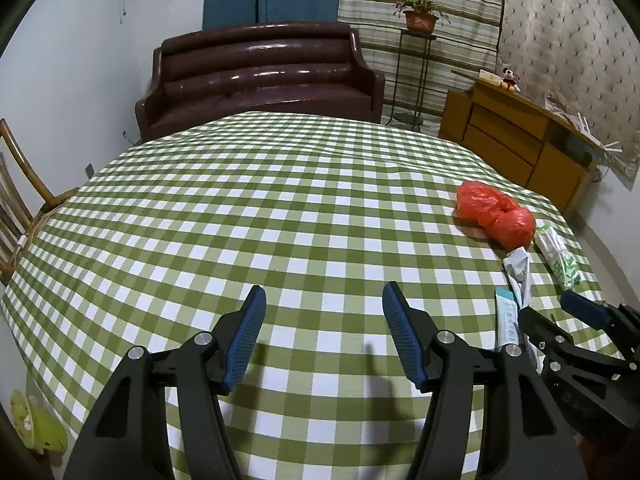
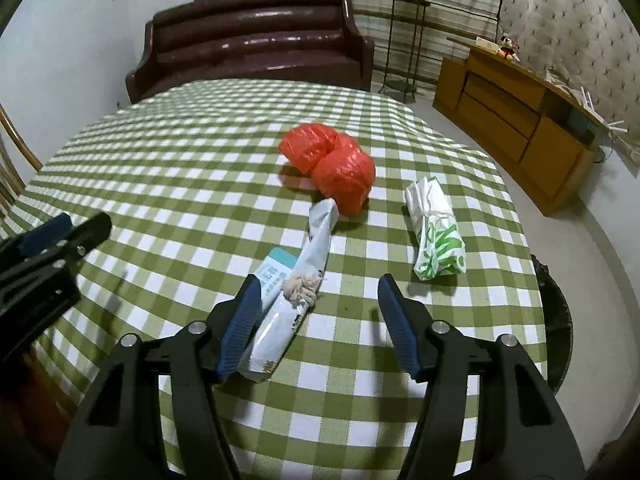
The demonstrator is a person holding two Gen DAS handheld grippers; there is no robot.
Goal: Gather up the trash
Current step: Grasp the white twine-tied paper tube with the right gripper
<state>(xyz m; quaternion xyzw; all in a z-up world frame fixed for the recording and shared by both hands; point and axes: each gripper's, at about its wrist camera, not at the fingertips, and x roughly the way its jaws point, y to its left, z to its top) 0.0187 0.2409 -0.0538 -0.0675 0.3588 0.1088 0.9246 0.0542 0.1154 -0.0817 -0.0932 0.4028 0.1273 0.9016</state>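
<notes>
On the green checked tablecloth (image 2: 180, 184) lie a red plastic bag (image 2: 332, 164), a rolled white-and-green bag (image 2: 436, 228), a long pale wrapper (image 2: 316, 236) tied with string, and a teal-and-white packet (image 2: 272, 264) beside it. My right gripper (image 2: 318, 280) is open over the wrapper's near end. The wrapper lies against its left finger (image 2: 240, 320), and a wide gap separates it from the right finger. My left gripper (image 1: 324, 292) hangs open above bare cloth, to the left of the trash. In the left wrist view the red bag (image 1: 496, 214) and the wrapper (image 1: 518, 272) sit at the right.
A dark brown sofa (image 2: 256, 36) stands behind the table, with a wooden cabinet (image 2: 516, 120) at the right. A wooden chair (image 1: 16, 208) is at the left edge. A dark round object (image 2: 556, 320) sits on the floor by the table's right side.
</notes>
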